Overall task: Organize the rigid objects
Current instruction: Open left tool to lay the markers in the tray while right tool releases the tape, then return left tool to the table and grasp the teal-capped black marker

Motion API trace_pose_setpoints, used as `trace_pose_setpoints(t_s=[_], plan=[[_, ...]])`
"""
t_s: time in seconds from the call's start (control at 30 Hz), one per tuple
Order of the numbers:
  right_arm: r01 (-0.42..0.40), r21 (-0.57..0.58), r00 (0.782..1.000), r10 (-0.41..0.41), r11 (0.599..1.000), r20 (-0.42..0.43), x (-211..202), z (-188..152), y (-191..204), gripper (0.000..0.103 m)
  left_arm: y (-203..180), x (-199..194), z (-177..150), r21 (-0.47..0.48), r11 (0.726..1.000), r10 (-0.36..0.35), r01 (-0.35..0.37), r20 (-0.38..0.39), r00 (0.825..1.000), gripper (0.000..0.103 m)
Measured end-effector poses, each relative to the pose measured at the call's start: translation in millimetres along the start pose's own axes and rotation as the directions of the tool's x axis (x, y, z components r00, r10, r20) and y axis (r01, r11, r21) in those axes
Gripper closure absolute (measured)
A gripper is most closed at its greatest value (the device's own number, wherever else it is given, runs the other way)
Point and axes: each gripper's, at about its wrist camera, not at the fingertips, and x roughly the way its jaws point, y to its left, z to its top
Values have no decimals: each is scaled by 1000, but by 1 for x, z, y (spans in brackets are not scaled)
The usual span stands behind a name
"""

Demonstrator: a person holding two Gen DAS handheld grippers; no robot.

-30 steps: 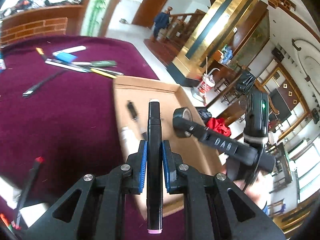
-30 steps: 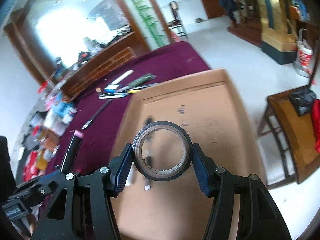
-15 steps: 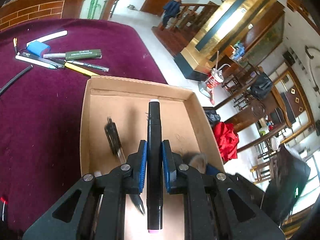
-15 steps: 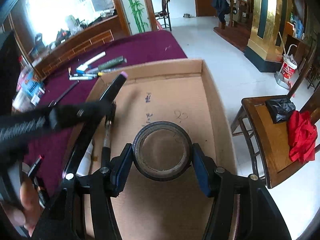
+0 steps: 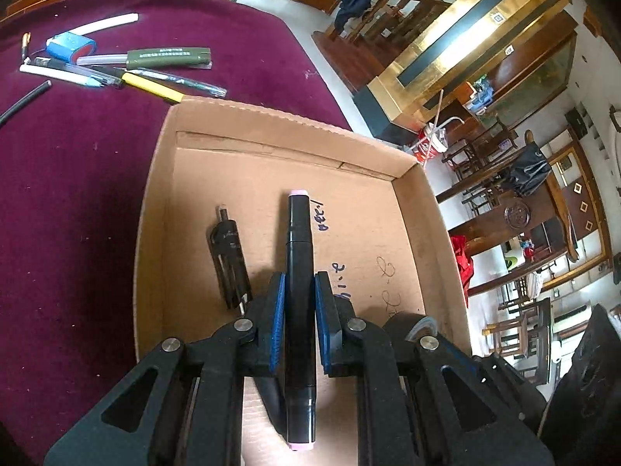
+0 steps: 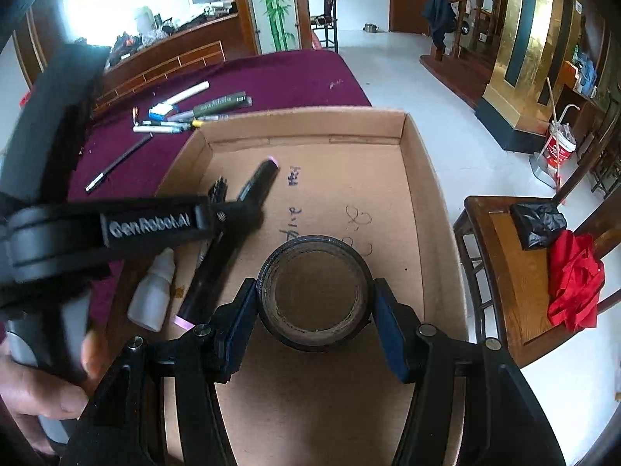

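My left gripper (image 5: pixel 299 291) is shut on a black marker with pink end caps (image 5: pixel 298 248), held over the floor of the cardboard box (image 5: pixel 271 124). The marker also shows in the right wrist view (image 6: pixel 217 260), tilted over the box's left side. My right gripper (image 6: pixel 314 291) is shut on a black roll of tape (image 6: pixel 314 287), low over the box floor (image 6: pixel 423 178). The roll's edge shows at the lower right of the left wrist view (image 5: pixel 411 326). A black pen (image 5: pixel 229 256) lies in the box left of the marker.
A small white bottle (image 6: pixel 153 291) lies at the box's left wall. Several pens, a green tube (image 5: pixel 167 58) and a blue eraser (image 5: pixel 70 44) lie on the maroon tablecloth (image 5: pixel 70 178) beyond the box. A black cable (image 5: pixel 23 101) lies left. A wooden chair with red cloth (image 6: pixel 574 279) stands right.
Both grippers have moved forward and down over the box with their loads. The left gripper and marker now hang lower inside it; the tape roll sits nearer the box floor.
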Motion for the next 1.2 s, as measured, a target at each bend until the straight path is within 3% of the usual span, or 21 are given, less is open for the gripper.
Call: trace_pose_setpoints(t_s=[0.23,0.43,0.73,0.87,1.0,1.13,1.2], plan=[[-4,20,1000,4,1000,-5,-1,0,-3,50,4,-2,-2,-19,1000,-9,9,8,1000,90],[-14,41,1000,14,999,-8,-2,3,-6,48,-1,-7,-4,-17,1000,-26,26,16,1000,70],[-26,78,990,15,997,139,-29,7,-11,47,6,-46,-10,-33,999,-13,16,94,996,69],[-56,77,969,36,995,244,-47,8,-8,47,5,-72,-16,-21,1000,3,0,148,989,69],[-150,57,937,124,987,326,-60,7,1,47,6,-101,-31,-5,1000,6,-5,200,980,69],[-217,-70,888,227,974,399,-76,4,28,45,9,-130,-52,5,1000,2,-4,254,967,69],[-288,-135,866,318,948,386,-78,2,39,39,12,-146,-67,26,1000,11,-18,265,964,62]])
